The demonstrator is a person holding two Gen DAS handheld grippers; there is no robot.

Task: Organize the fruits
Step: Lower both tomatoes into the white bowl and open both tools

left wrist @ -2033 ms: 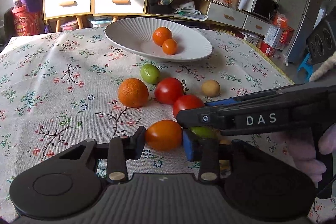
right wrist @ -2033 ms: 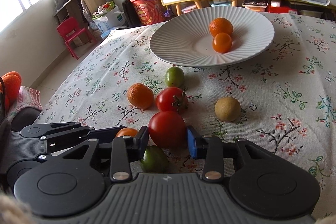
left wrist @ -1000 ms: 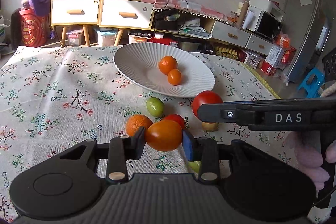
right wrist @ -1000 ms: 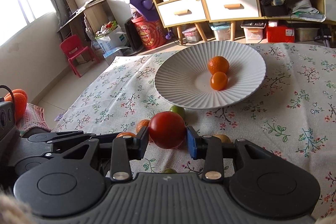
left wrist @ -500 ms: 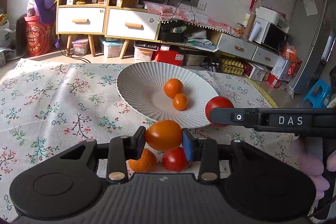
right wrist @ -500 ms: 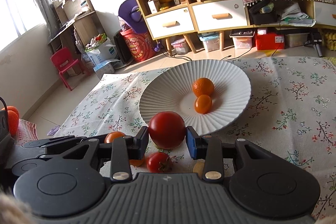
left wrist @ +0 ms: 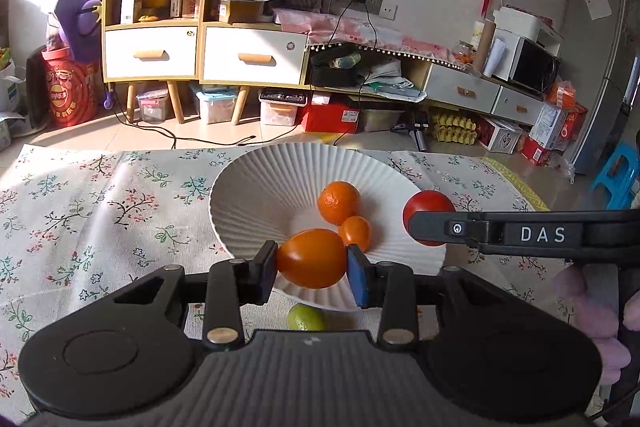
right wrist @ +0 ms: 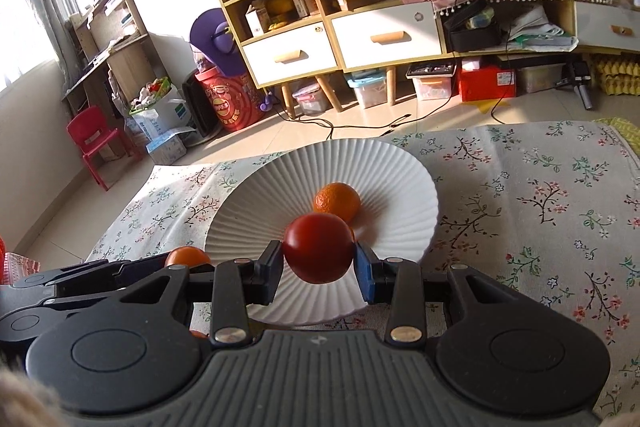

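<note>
Two grippers are up over the worktop [left wrist: 100, 211], and each one has a fruit; we see the left gripper [left wrist: 312, 269] with its fingers [left wrist: 265, 271] closed tight on an orange tomato [left wrist: 312, 258]; the tomato hangs over the near side of the white plate [left wrist: 256, 203], not touching it. We see the right gripper [right wrist: 319, 268] with its fingers [right wrist: 364, 278] squeezed on a red tomato [right wrist: 319, 247]; this one also hangs in the air above the near part of the plate [right wrist: 400, 187]; from the left camera the red tomato [left wrist: 427, 207] shows over the right rim of the plate, held by the long black arm of the right gripper [left wrist: 420, 227].

Inside the plate sit a big orange [left wrist: 338, 202] and a small orange fruit [left wrist: 354, 233]; they touch each other near the middle; we see the big orange [right wrist: 337, 202] behind the red tomato in the right camera too.

One green fruit [left wrist: 306, 317] lies on the flowery cloth [right wrist: 540, 195] of the worktop, just by the near edge of the plate; the left gripper hides part of it; the plate sits toward the far edge of the worktop.
</note>
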